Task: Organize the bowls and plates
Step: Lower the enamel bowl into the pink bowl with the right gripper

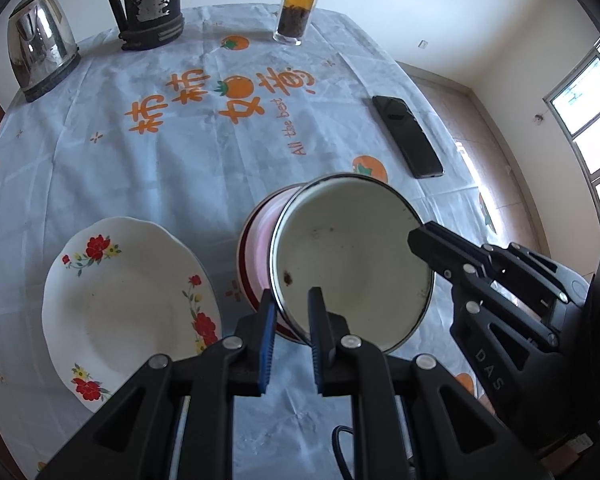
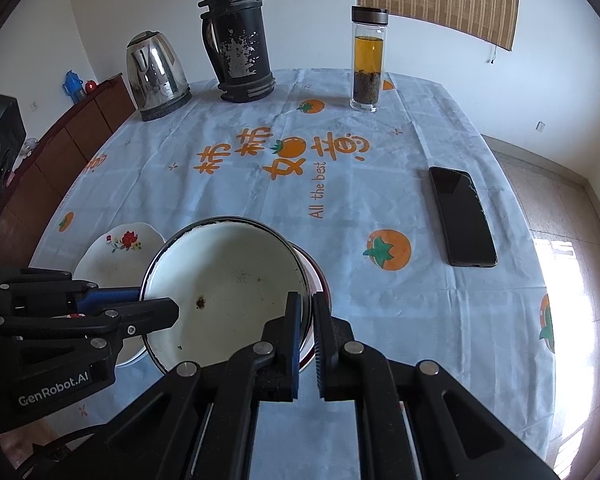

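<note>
A white enamel bowl (image 1: 352, 256) (image 2: 228, 280) with a dark rim is held tilted, partly over a pink bowl with a red rim (image 1: 260, 236) (image 2: 315, 270) that sits on the table. My left gripper (image 1: 291, 305) is shut on the white bowl's near-left rim, one blue pad outside and one inside. My right gripper (image 2: 307, 309) is shut on the opposite rim; its black fingers (image 1: 428, 242) show at the bowl's right edge in the left wrist view. A white plate with red flowers (image 1: 128, 300) (image 2: 116, 256) lies flat to the left of the bowls.
At the far side of the table stand a steel kettle (image 2: 156, 76), a worn black thermos jug (image 2: 240, 48) and a glass tea bottle (image 2: 367, 60). A black phone (image 2: 462, 216) lies to the right. The printed tablecloth (image 2: 260, 200) drops off at the right edge.
</note>
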Demonstrator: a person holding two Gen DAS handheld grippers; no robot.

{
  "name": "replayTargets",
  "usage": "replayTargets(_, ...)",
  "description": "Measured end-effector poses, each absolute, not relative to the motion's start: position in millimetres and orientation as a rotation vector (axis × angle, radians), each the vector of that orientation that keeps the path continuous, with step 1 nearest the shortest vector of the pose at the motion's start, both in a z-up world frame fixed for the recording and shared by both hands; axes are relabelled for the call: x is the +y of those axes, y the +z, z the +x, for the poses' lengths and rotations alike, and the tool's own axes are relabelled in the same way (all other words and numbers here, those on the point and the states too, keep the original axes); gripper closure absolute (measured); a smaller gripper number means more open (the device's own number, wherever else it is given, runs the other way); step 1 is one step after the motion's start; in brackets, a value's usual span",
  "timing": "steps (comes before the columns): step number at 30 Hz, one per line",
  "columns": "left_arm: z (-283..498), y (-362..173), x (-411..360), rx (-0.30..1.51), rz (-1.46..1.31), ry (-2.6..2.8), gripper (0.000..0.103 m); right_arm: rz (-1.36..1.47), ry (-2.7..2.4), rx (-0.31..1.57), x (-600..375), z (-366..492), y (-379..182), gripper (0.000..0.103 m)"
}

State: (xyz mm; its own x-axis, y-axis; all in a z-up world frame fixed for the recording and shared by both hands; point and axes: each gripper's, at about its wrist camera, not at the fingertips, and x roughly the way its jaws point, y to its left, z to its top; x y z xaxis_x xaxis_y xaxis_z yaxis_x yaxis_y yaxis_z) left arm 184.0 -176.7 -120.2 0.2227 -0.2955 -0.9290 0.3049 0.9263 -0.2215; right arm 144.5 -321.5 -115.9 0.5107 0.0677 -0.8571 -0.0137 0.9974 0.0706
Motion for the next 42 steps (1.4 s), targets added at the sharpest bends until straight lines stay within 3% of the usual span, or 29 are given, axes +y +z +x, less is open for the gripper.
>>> replayTargets(42,200,-145,-176,1.343,0.008,-0.409,0.09,0.043,0.056,1.103,-319,161,-140,0.096)
